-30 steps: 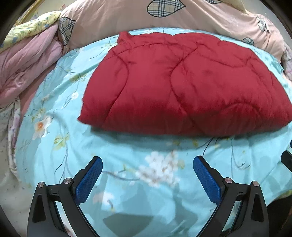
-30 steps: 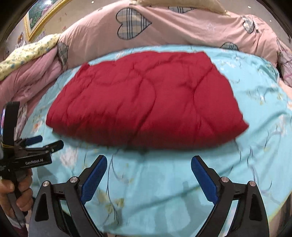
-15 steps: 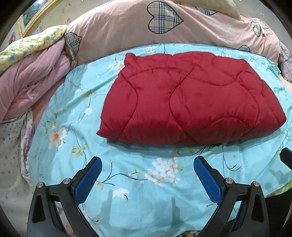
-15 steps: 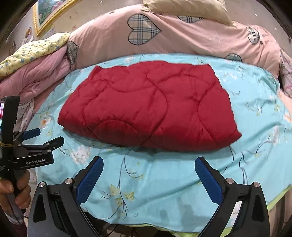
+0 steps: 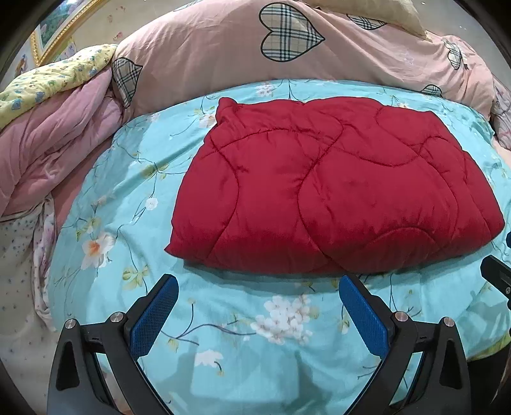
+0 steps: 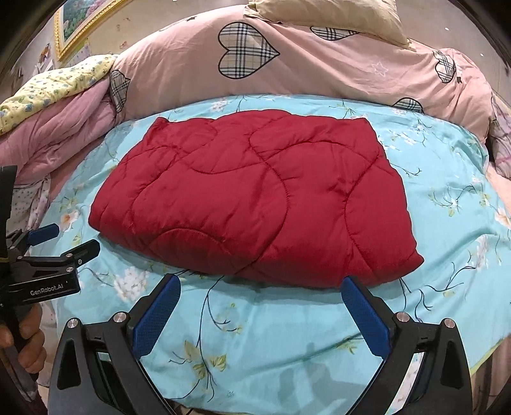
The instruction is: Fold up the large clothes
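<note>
Plainly, the lettering "GenRobot.AI" can be read on the body of the left gripper [image 6: 48, 236] where it is seen at the left edge of the right wrist view, gripped by a hand [image 6: 24, 348]. One red quilted garment [image 5: 332, 191], folded into a thick rectangle, is laid flat on the light blue floral bedsheet [image 5: 223, 319] near the middle of the bed. Both grippers are held above the sheet on the near side of the garment, apart from it. The jaws of the left gripper [image 5: 258, 316] are spread wide, nothing being held between the blue pads. The jaws of the right gripper [image 6: 260, 316] are likewise spread wide and hold nothing. Behind the garment a pink duvet [image 6: 319, 64] printed with plaid hearts is heaped, and four such hearts can be counted in full in the right wrist view. A beige pillow [image 6: 329, 19] is seen on top of it.
</note>
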Demonstrator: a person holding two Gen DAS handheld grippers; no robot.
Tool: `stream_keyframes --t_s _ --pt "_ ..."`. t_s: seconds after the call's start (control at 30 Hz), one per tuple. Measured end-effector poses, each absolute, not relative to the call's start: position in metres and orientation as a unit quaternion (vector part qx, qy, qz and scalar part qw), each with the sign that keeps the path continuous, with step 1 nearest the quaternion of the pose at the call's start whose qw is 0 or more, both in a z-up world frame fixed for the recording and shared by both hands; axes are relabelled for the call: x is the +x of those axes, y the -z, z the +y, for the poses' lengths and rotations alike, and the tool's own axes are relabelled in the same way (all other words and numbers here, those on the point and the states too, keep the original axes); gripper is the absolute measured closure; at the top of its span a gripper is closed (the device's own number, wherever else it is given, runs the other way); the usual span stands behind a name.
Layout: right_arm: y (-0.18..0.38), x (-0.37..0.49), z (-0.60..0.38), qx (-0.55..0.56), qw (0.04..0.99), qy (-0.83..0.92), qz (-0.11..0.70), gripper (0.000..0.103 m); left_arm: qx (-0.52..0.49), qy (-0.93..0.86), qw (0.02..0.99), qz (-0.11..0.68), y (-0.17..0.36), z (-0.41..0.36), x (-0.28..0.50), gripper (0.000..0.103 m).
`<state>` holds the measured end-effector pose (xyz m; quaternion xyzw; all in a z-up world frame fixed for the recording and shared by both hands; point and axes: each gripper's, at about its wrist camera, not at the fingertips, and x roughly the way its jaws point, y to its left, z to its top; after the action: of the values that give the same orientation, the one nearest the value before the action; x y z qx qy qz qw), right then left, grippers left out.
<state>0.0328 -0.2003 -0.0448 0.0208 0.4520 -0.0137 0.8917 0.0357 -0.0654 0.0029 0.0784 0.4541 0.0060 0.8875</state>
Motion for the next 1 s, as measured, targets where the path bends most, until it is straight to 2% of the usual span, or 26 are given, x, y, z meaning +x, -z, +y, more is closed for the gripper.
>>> stream_keyframes --t_s 1.0 --pt "0.047 0.053 -0.211 0.023 0.890 0.020 0.456 0.001 0.079 -0.004 0.886 0.457 0.005 -0.070 0.056 0.001"
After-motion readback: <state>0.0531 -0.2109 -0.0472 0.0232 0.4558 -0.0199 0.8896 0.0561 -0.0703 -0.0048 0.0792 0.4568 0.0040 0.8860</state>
